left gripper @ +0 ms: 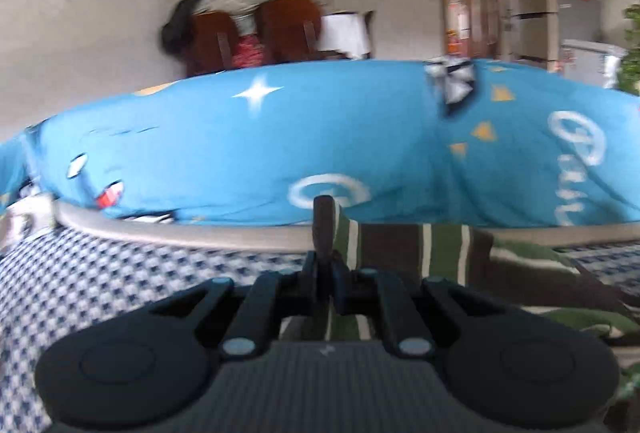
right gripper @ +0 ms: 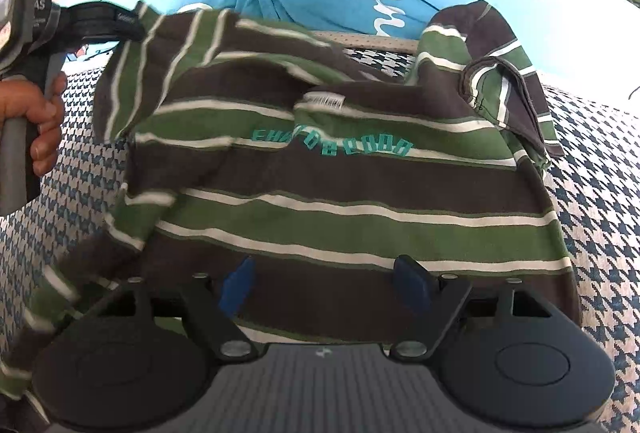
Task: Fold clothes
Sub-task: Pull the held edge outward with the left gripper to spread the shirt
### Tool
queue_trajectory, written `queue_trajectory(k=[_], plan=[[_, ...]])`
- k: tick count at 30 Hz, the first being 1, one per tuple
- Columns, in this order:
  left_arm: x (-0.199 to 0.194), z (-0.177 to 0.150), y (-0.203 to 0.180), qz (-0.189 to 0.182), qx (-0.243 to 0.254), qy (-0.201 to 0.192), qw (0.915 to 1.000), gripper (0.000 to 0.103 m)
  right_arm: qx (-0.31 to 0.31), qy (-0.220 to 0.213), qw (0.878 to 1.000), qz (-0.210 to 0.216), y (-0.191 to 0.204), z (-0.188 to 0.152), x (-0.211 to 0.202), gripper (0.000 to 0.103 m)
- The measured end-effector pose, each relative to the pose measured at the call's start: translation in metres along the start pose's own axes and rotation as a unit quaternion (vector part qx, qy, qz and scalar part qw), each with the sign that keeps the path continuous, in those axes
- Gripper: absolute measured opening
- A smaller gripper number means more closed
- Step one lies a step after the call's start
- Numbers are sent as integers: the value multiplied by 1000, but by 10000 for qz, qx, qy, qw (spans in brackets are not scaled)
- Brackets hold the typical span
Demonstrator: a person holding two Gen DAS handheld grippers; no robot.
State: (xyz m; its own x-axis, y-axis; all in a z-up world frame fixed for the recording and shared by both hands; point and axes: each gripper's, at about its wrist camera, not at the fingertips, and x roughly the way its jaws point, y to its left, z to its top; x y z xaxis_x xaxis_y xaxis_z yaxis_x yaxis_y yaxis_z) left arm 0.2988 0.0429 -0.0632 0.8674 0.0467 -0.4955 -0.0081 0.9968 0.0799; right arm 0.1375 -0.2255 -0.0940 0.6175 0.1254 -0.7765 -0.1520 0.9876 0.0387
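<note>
Soft striped knit shirt (right gripper: 344, 185) lies on matt woven houndstooth cloth (right gripper: 592, 161).

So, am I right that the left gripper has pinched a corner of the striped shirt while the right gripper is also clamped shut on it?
Not quite. The left gripper has indeed pinched a corner of the striped shirt, but the right gripper is not clamped: the right wrist view shows its blue fingers spread apart above the shirt, gripping nothing.

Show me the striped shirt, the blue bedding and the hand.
shirt (right gripper: 340, 189): right wrist view, middle of its front.
bedding (left gripper: 248, 153): left wrist view, its blue top.
hand (right gripper: 38, 121): right wrist view, its fingers round a grey handle.
</note>
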Motion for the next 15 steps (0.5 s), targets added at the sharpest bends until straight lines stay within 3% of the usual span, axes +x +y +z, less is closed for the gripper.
queue_trajectory(k=[6,15], plan=[[20,-4,34,627,-285,268,9973,7,19,-2,10000,36,-4,1,2,77],[36,-12,44,930,-307,681,9929,12,38,-2,10000,70,-6,-3,3,77]])
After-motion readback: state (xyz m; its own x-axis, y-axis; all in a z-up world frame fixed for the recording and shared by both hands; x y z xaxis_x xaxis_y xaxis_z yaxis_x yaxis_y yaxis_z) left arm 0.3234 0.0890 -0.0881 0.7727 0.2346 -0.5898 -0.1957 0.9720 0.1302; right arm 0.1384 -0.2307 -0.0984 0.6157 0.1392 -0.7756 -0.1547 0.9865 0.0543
